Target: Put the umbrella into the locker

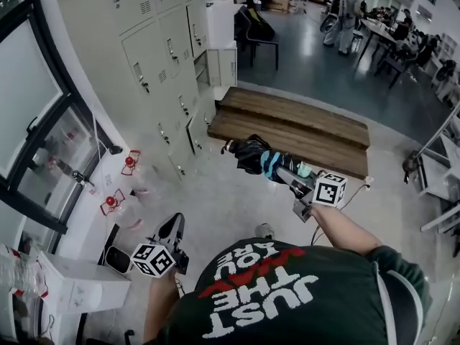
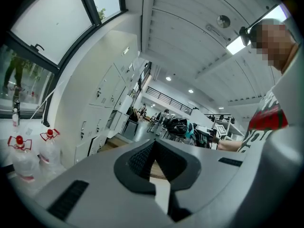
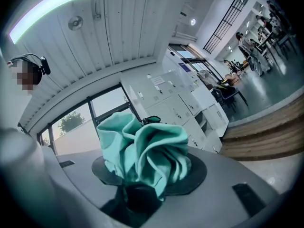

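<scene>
My right gripper (image 1: 282, 172) has its jaws clamped on the folded umbrella (image 1: 251, 157). They stand partly apart only because the bundle fills them. In the right gripper view, bunched teal fabric with black beneath (image 3: 147, 151) swells up from between the jaws. The umbrella lies roughly level, out in front of the lockers (image 1: 169, 56) and well apart from them, with its free end aimed at their lower doors.

My left gripper (image 1: 172, 226) hangs lower and farther back from the lockers. Its jaws meet at the tips, and the left gripper view shows nothing between them (image 2: 153, 148).

I judge this to be the carry, with the umbrella not yet at a compartment. Partway along the bank from me, one white door (image 1: 221, 67) looks swung open, and a lower door nearer to me may be ajar. I cannot tell from here which compartment is meant.

To do this step well, I should:

- Keep the clamp firm. The grip is on soft cloth that could slide.
- Hold the umbrella level, so its long end does not sag or swing into a locker door.
- Line its length up square with the chosen opening before I come close to the lockers, and feed the free end in first.
- Use the empty left gripper to pull or steady the door.
- Mind the wooden step (image 1: 287, 128) that runs out from the foot of the lockers.
</scene>
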`<action>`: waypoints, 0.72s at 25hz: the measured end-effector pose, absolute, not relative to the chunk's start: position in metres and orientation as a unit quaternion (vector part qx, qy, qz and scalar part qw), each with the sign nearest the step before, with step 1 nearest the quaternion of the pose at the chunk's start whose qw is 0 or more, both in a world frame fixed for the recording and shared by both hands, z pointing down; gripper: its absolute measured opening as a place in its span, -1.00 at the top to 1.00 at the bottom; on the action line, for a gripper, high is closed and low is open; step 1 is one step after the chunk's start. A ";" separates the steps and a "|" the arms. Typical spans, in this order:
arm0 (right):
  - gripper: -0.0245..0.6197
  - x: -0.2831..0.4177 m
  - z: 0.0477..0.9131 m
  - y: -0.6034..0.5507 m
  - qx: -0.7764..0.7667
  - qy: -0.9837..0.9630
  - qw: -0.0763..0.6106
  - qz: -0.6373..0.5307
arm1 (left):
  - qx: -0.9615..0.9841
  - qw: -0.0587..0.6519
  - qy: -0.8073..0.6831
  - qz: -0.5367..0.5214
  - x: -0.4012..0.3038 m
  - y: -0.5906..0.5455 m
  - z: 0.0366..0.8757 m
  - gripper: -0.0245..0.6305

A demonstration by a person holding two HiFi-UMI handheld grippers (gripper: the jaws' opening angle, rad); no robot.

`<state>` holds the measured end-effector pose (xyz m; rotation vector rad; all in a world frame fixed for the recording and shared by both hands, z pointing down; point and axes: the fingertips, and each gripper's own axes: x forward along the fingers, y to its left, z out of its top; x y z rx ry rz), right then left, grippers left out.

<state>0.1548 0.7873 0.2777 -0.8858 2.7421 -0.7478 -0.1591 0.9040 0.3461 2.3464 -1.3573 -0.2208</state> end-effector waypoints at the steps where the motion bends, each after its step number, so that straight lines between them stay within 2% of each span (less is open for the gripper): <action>1: 0.24 0.155 0.278 0.778 -0.294 0.919 0.083 -0.251 | 0.843 0.210 -0.489 -0.077 -0.157 0.898 0.347 0.90; 8: 0.24 0.175 0.297 0.681 -0.270 0.922 0.098 -0.260 | 0.831 0.211 -0.510 -0.068 -0.135 0.816 0.357 0.90; 18: 0.24 0.266 0.293 0.461 -0.240 0.933 0.107 -0.248 | 0.822 0.220 -0.521 -0.069 -0.031 0.587 0.339 0.90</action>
